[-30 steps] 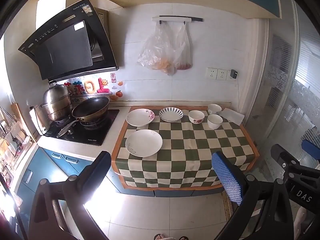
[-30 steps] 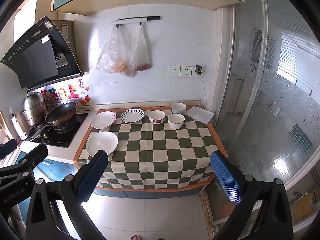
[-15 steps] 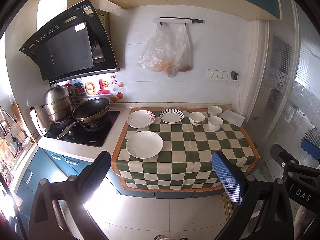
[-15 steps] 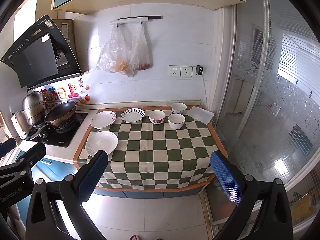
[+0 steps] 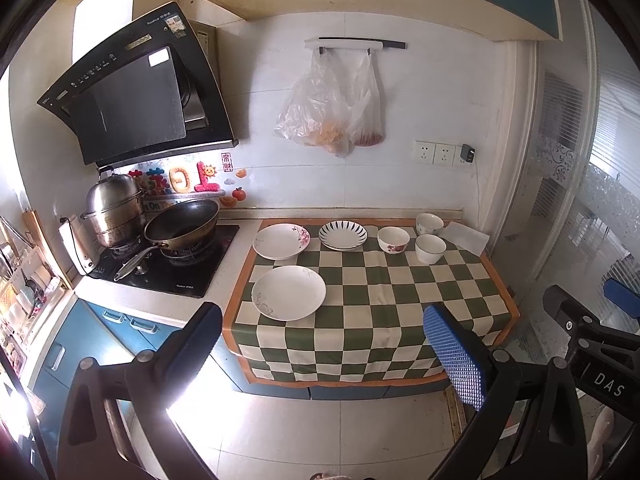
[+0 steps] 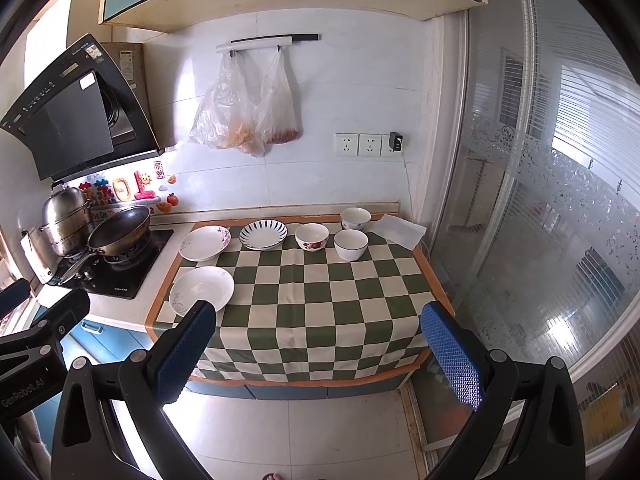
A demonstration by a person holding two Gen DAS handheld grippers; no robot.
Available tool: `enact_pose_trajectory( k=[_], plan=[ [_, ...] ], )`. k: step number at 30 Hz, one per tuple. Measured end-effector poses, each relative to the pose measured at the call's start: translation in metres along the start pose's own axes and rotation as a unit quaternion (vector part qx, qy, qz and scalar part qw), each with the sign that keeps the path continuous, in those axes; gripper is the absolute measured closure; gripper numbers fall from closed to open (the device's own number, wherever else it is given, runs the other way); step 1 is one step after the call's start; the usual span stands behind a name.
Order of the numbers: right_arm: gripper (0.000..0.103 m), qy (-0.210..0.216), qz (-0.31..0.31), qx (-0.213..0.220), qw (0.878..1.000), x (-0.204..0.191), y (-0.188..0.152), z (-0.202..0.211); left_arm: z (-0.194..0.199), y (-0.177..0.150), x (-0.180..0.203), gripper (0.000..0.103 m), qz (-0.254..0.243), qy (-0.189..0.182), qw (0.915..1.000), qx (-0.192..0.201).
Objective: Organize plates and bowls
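Note:
On the green-and-white checked cloth [image 5: 384, 300] lie a plain white plate [image 5: 288, 292] near the front left, a flowered plate [image 5: 282, 236] and a striped plate [image 5: 343, 235] at the back. Three bowls stand at the back right: a flowered bowl [image 5: 393, 239], a white bowl [image 5: 430, 249] and one behind it [image 5: 429, 223]. The same dishes show in the right wrist view, with the plain plate [image 6: 201, 290] and the bowls [image 6: 351, 244]. My left gripper [image 5: 324, 352] and right gripper [image 6: 316, 348] are both open and empty, well back from the counter.
A gas hob [image 5: 160, 268] with a dark wok [image 5: 182, 228] and a steel steamer pot [image 5: 114, 210] stands left of the cloth. A folded white cloth [image 5: 466, 236] lies at the back right. Plastic bags [image 5: 332, 112] hang on the wall. A frosted glass door [image 6: 540, 240] is on the right.
Both views have shifted only slightly; the counter sits a little lower and farther in the left wrist view. No dish has moved and both grippers stay open.

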State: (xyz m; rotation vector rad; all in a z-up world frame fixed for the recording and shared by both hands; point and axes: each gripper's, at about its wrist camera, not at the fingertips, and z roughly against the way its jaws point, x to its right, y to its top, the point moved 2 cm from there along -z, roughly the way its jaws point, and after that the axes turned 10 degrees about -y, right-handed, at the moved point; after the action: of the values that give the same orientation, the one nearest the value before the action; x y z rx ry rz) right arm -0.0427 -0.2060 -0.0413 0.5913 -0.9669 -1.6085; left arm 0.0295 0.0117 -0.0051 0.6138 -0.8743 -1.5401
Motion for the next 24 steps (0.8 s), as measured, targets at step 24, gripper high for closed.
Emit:
enact_pose_trajectory(
  k=[24],
  plan=[
    [0.000,0.000,-0.001,-0.002,1.000,0.0007,-0.0016,-0.0027,-0.0054,0.0010,-0.0040,0.000,0.001,0.002,1.0000,0.004]
  ],
)
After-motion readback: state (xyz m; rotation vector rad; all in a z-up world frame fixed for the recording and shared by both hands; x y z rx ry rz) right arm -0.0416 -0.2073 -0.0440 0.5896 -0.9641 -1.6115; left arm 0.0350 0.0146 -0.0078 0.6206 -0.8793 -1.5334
